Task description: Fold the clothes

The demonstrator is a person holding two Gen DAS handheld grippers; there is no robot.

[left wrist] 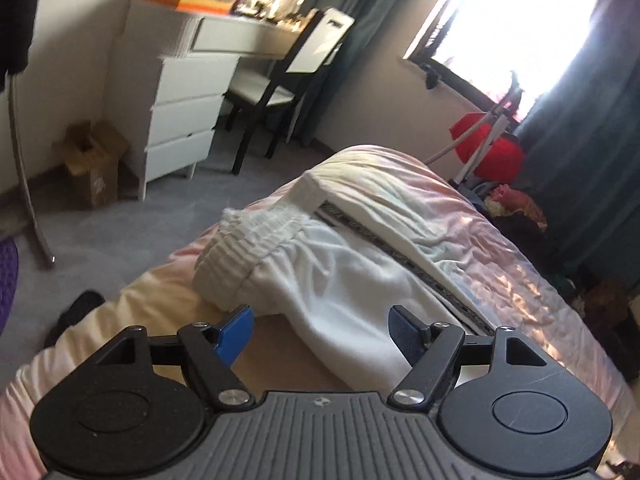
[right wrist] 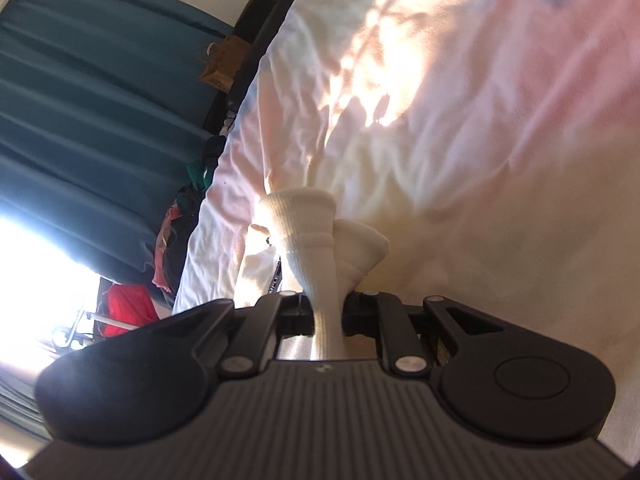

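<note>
L claw (left wrist: 322,334) is spread wide, blue pads (left wrist: 236,334) well apart, nothing between them. It hangs just above the bed (left wrist: 500,264), pointing at white pants (left wrist: 320,272) lying across the pink/cream bedspread. Pants' elastic waistband (left wrist: 244,240) is bunched at the near-left end, closest to the L pad; the rest runs away toward the far end of the bed w/ a dark printed stripe (left wrist: 400,256) along the side. Part of the fabric reaches in betw. the pads' line but isn't touched as far as the L wrist view shows.

R claw (right wrist: 326,312) is pressed together on a ribbed white cuff (right wrist: 308,220) of the pants, pinching it; the fabric passes betw. the fingers and back toward the claw body. The cuff end flares out past the fingertips, lifted off the bed. More white fabric (right wrist: 256,264) sits just beside it, w/ a bit of dark print showing. R view is rolled sideways, bedspread fills most of it, sunlit patches on it.

Bkgd, L view: white drawers (left wrist: 184,120) w/ cluttered top, dark chair (left wrist: 288,80) beside them, cardboard box (left wrist: 92,160) on the grey floor, bright window (left wrist: 512,28), teal curtain (left wrist: 592,160), red item (left wrist: 492,148) near the bed's far corner.
</note>
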